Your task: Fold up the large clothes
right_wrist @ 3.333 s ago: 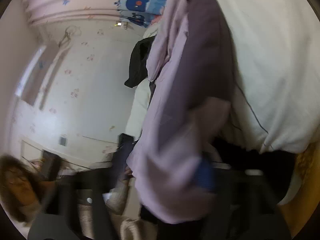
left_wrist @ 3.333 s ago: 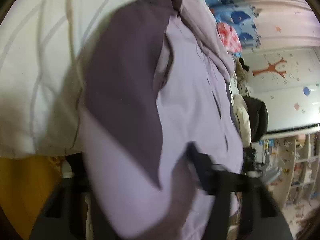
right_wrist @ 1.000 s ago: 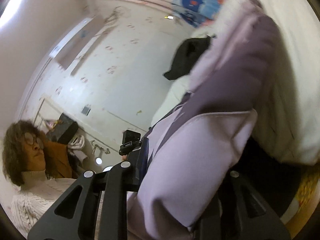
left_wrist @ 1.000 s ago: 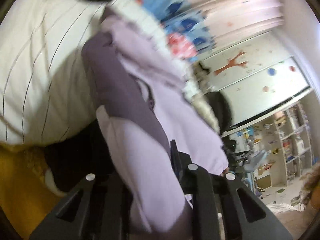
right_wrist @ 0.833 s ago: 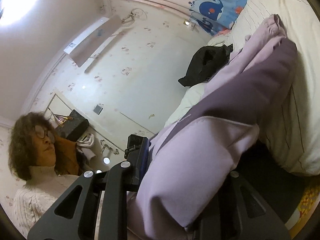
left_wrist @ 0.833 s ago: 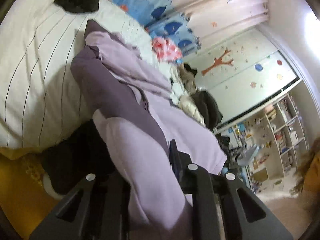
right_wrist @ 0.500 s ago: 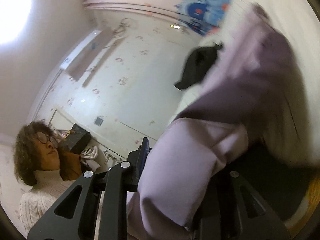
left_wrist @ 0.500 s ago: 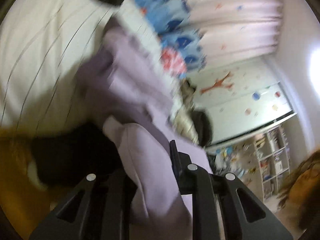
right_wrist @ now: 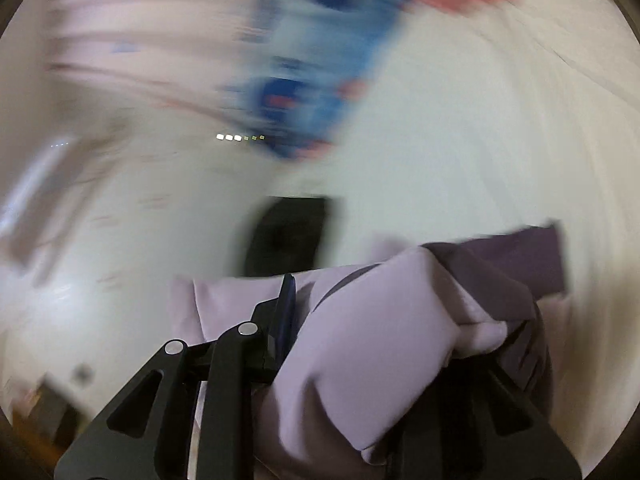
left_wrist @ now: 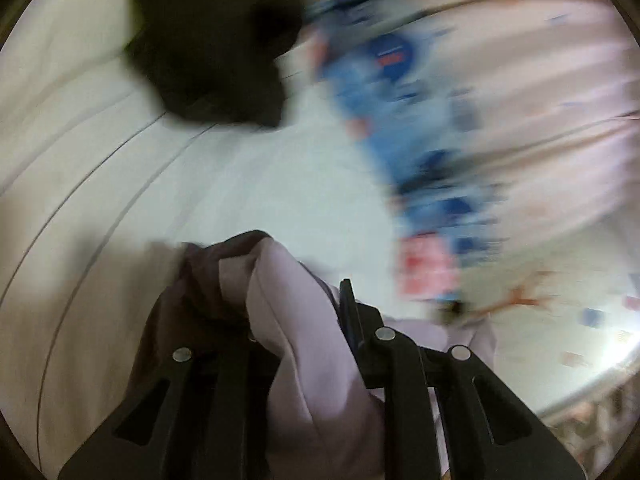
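Both views are heavily motion-blurred; only the grippers and the cloth in them read sharply.

Left gripper (left_wrist: 296, 320): jaws clamped on a bunched fold of the lilac garment (left_wrist: 308, 360). The cloth fills the gap between the fingers and bulges up over them. A darker purple panel (left_wrist: 188, 304) of the same garment hangs off the left finger. One blue pad (left_wrist: 347, 312) shows edge-on against the right side of the cloth.

Right gripper (right_wrist: 360, 320): jaws closed on another bunch of the garment (right_wrist: 372, 360). Blue pad (right_wrist: 286, 312) presses its left side; the right finger is buried under cloth. The purple panel (right_wrist: 512, 268) drapes to the right.

Garment position: held up in both grippers, at the near edge of each view, over the white striped bedding (left_wrist: 200, 184).

Background, left view: a black item (left_wrist: 212, 40) lies on the bedding at far left. A blue patterned cloth (left_wrist: 400, 100) and a pink curtain (left_wrist: 520, 60) are smeared at far right.

Background, right view: a dark blurred shape (right_wrist: 286, 236) sits just beyond the garment; what it is cannot be told.
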Demonstrator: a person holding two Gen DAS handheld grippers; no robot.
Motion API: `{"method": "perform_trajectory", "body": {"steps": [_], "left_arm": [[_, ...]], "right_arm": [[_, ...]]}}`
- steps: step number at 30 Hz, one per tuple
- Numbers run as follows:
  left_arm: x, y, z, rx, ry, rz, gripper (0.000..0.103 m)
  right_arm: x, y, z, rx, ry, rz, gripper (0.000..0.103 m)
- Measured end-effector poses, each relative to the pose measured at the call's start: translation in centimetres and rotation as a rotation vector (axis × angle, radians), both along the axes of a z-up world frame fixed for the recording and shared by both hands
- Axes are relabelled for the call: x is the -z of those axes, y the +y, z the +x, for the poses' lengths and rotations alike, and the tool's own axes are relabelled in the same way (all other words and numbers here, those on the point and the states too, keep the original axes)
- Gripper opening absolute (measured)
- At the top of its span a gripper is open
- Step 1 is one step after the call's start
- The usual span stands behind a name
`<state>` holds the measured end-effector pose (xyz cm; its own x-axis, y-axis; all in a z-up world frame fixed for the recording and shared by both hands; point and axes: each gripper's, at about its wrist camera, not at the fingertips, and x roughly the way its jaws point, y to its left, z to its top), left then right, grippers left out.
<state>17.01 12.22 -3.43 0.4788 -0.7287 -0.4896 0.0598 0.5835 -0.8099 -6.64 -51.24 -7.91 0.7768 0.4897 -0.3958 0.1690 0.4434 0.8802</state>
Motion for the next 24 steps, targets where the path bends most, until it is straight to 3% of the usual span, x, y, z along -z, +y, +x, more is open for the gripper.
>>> {"method": "perform_trajectory", "body": {"steps": [1, 2, 5, 8, 11, 13, 16, 18, 19, 22, 24], "left_arm": [[4.3, -1.5, 1.4, 0.015, 0.069, -0.004, 0.021], [6.4, -1.6, 1.5, 0.011, 0.076, -0.045, 0.021], [7.3, -1.0, 0.9, 0.005, 0.030, -0.068, 0.021], [6.9, -0.1, 0.6, 0.046, 0.064, -0.083, 0.023], [4.5, 2.0, 1.2, 0.046, 0.150, -0.170, 0.028], [2.2, 2.5, 1.1, 0.036, 0.135, -0.240, 0.032], [-1.6, 2.4, -0.1, 0.052, 0.091, -0.254, 0.038], [-2.6, 2.8, -0.9, 0.055, 0.085, -0.301, 0.048], [-2.9, 3.1, -1.3, 0.045, 0.099, -0.326, 0.054], [-3.3, 4.0, -1.8, 0.020, 0.145, -0.339, 0.067], [-4.3, 3.5, -2.3, 0.031, 0.134, -0.218, 0.067]], "right_arm": [[3.1, -0.6, 0.7, 0.000, -0.025, 0.099, 0.020], [3.6, -1.1, 0.5, 0.009, -0.059, 0.131, 0.020], [2.9, -1.1, 0.2, -0.027, -0.077, 0.085, 0.021], [2.3, -1.7, -0.2, -0.039, -0.065, 0.150, 0.025], [1.4, -3.0, -0.4, -0.024, -0.089, 0.274, 0.043], [-0.5, -2.8, -1.0, -0.004, -0.141, 0.324, 0.066], [-3.3, -2.3, -1.9, 0.041, -0.211, 0.342, 0.092], [-4.7, -2.7, -3.0, 0.074, -0.266, 0.382, 0.096], [-5.5, -2.8, -3.7, 0.092, -0.272, 0.374, 0.096], [-8.7, -2.6, -5.6, 0.083, -0.242, 0.211, 0.096], [-10.9, -1.6, -6.4, 0.067, -0.231, 0.100, 0.096]]}}
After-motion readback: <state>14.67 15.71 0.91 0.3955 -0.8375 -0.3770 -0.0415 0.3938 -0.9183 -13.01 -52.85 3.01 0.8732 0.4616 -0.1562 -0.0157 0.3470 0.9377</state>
